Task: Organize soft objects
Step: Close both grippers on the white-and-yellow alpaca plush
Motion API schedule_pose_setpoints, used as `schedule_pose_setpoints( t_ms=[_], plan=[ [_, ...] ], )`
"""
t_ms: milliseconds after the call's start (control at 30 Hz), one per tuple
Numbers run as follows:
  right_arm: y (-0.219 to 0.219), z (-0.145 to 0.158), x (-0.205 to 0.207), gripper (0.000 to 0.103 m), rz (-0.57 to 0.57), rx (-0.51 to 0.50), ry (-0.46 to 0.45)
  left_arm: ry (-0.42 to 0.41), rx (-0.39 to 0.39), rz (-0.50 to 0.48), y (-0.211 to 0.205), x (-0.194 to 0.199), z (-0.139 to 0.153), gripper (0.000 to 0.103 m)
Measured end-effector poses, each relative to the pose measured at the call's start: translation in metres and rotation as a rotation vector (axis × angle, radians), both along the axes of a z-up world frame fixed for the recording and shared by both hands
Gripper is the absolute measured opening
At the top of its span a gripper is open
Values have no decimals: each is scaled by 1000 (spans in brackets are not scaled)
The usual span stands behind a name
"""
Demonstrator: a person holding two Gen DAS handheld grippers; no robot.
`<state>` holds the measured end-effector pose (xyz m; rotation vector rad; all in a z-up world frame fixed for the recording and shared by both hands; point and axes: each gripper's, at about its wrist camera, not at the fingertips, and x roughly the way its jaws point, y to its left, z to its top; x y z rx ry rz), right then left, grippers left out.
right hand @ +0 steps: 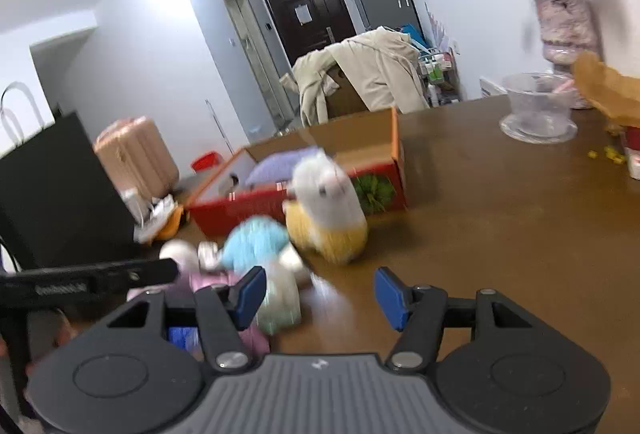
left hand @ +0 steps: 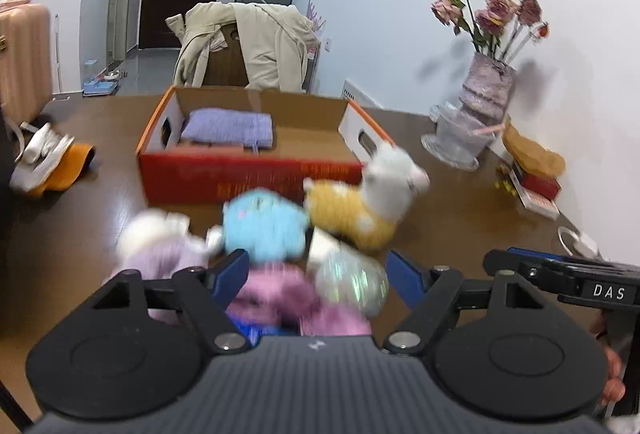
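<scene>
A heap of soft toys lies on the brown table in front of an open red cardboard box (left hand: 248,175). It holds a blue plush (left hand: 262,224), a yellow-and-white alpaca (left hand: 362,201), a lilac-and-white plush (left hand: 160,244), a pink plush (left hand: 280,298) and a shiny pale toy (left hand: 352,280). A folded purple cloth (left hand: 230,125) lies inside the box. My left gripper (left hand: 318,272) is open, its jaws either side of the pink plush and shiny toy. My right gripper (right hand: 320,292) is open over bare table, right of the heap, with the alpaca (right hand: 326,205) ahead. The box (right hand: 300,189) stands behind the alpaca.
A vase of dried roses (left hand: 488,89) and a clear plastic bowl (left hand: 458,139) stand at the table's far right by the wall. A white-and-orange cap (left hand: 48,163) lies at the left edge. A coat-draped chair (left hand: 244,45) stands behind the table. A black bag (right hand: 60,189) stands left.
</scene>
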<state>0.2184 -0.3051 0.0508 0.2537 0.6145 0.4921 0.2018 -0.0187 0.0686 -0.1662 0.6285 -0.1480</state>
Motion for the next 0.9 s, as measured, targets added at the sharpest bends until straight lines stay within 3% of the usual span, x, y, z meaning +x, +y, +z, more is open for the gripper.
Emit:
schedule_pose_setpoints(
  t_ms=[200, 267, 300, 400, 600, 733, 833, 900],
  plan=[
    [34, 1, 85, 60, -20, 2, -24, 70, -41, 8, 15, 97, -8, 66],
    [41, -3, 106, 51, -8, 9, -12, 102, -60, 5, 17, 121, -15, 65],
    [42, -6, 114, 37, 8, 16, -19, 118, -70, -2, 16, 133, -20, 59],
    [37, -10, 122, 35, 51, 13, -52, 174, -97, -26, 9, 158, -33, 48],
    [12, 3, 100, 32, 169, -190, -256, 187, -150, -129, -24, 159, -41, 45],
    [-9, -3, 67, 35, 269, -297, -207, 187, -162, -204, -44, 133, -42, 45],
    [-25, -16, 45, 49, 197, -256, -118, 176, -133, -239, -59, 121, -45, 46],
    [-36, -26, 37, 53, 110, -161, -65, 180, -103, -226, -65, 120, -49, 47]
  ],
)
